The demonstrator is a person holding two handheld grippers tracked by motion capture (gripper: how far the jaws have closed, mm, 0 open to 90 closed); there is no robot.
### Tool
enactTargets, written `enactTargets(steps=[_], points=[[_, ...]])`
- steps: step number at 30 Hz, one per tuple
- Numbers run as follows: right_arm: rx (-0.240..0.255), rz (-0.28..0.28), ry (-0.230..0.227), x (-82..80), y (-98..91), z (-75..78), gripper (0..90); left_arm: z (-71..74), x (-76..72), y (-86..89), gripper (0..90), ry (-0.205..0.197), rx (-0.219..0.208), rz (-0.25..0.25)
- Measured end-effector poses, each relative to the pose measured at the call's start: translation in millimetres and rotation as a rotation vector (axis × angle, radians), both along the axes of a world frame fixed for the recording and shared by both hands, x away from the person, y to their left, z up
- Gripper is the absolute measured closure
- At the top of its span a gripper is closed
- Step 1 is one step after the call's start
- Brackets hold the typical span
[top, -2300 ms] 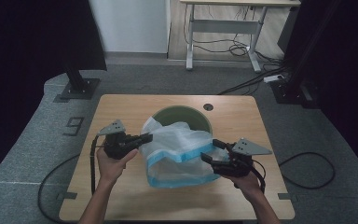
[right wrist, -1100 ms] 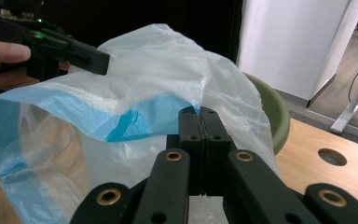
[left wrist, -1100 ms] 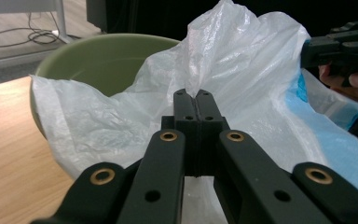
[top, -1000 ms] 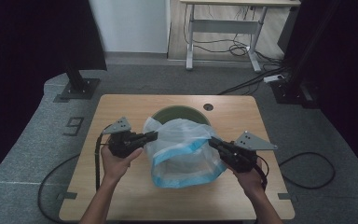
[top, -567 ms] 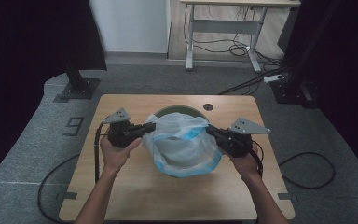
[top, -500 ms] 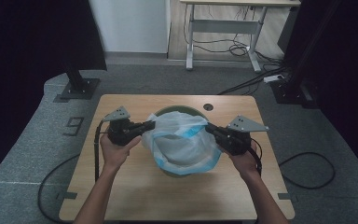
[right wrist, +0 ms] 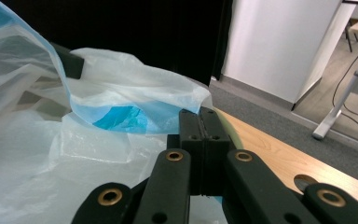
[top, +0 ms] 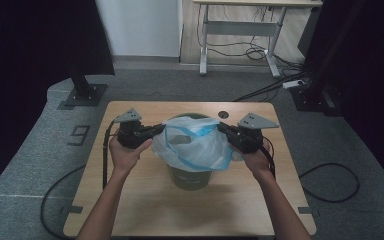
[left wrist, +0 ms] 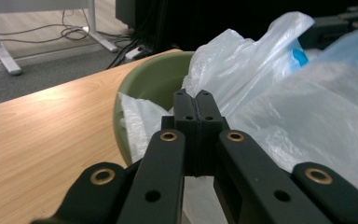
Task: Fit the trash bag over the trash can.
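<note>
Setting: pale wooden table point(top: 130, 210) on grey carpet, dark curtains either side, a white desk frame beyond.
Left jaws: pressed together on the left edge of the thin, translucent white plastic bag with blue trim point(top: 196, 145); the left gripper point(top: 156, 131) holds that edge just outside the bin's rim.
Right jaws: closed flat on the opposite edge of the bag; the right gripper point(top: 225, 131) sits just past the far side of the rim.
Between the jaws: the bag's mouth, stretched open and hanging over the round olive-green plastic bin point(top: 191, 177), film draping down around its top.
Below the jaws: the bin stands upright mid-table, lower wall showing under the film.
Step in hand: apparently lining the bin, with the mouth spread above the rim.
Next move: likely lower both edges evenly and pull them down over the rim, keeping tension so the film does not slip or tear.
Bag's look: crinkled, glossy, billowing, blue patch near the top.
</note>
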State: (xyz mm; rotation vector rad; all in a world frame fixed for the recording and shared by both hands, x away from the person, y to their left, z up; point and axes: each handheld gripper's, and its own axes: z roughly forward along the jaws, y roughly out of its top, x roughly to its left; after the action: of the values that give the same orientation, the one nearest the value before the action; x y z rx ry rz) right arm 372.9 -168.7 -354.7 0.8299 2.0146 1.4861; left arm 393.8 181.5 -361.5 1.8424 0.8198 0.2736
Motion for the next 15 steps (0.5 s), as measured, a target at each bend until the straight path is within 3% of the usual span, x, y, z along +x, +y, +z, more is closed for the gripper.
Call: enactTargets(steps=[11, 15], points=[[-0.061, -0.022, 0.013, 35.5, 19.2, -2.0, 88.5, -5.5, 25.5, 10.0, 90.0, 0.031, 0.015, 0.049], [-0.046, -0.016, 0.012, 37.1, 20.7, -6.6, 88.4, -7.7, 28.2, 11.3, 90.0, 0.027, 0.019, 0.055]])
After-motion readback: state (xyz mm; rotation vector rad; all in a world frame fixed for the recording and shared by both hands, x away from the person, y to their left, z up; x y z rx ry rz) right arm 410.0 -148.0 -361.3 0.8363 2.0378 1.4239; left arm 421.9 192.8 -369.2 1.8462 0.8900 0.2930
